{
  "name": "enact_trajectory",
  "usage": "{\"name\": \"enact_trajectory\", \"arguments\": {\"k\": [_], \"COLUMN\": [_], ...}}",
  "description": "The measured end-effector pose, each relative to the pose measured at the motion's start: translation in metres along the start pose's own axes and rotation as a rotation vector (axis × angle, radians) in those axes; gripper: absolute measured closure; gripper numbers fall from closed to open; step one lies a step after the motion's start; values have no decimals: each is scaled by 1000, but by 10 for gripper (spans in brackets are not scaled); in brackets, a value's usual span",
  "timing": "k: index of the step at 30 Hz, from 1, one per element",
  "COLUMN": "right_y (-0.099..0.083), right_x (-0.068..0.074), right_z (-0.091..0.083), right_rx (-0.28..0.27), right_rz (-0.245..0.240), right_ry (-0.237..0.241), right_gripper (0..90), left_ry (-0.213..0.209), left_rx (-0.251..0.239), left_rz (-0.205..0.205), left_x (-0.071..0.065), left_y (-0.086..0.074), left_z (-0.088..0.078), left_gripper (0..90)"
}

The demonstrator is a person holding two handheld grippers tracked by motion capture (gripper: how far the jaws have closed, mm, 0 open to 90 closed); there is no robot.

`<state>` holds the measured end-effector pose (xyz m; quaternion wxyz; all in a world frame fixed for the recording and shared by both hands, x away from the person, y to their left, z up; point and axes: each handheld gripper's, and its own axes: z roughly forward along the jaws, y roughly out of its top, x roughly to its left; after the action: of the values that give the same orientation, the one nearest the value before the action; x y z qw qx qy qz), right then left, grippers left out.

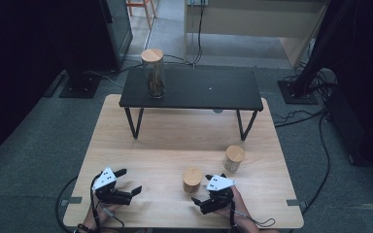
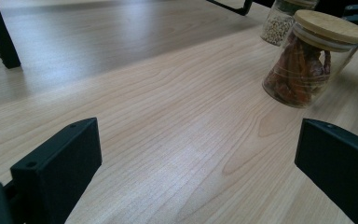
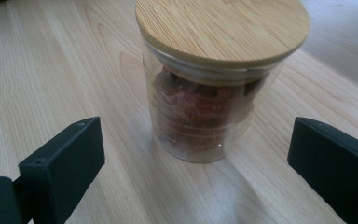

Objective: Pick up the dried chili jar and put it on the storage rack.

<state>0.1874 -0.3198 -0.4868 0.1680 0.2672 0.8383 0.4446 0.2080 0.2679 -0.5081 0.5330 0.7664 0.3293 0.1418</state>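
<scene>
Holding a gripper in each hand, we have the right gripper (image 1: 205,194) low over the wooden surface (image 1: 165,141), its jaws spread wide and gripping nothing. Just ahead of those jaws stands the short jar (image 3: 216,84) with the bamboo lid (image 3: 221,28), upright, filled with reddish-brown dried pieces; in the right gripper view it sits between the two jaws' lines but farther out than their tips, untouched by either. In the high view the same short jar (image 1: 193,179) stands just beside the right gripper's front.

Our left gripper (image 1: 128,182) rests near the front edge of the surface, its jaws likewise wide apart and empty, with bare wood between them. From its view the short jar (image 2: 310,60) lies ahead and to the right of its right jaw, well apart from it. Beyond that jar, a second jar (image 2: 282,18) of pale grains stands farther off. Far ahead of both pairs of jaws, a tall jar (image 1: 153,73) stands on the black shelf (image 1: 209,90).
</scene>
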Motion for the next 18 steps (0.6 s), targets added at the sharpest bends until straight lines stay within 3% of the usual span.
{"name": "enact_trajectory", "arguments": {"k": [18], "right_y": [11], "right_x": [-7], "right_z": [14], "right_rx": [-4], "right_rz": [-7], "right_ry": [23], "right_gripper": [35], "left_ry": [-7], "left_rx": [6], "left_rz": [4], "left_x": [1], "left_y": [1], "left_z": [0], "left_gripper": [5]}}
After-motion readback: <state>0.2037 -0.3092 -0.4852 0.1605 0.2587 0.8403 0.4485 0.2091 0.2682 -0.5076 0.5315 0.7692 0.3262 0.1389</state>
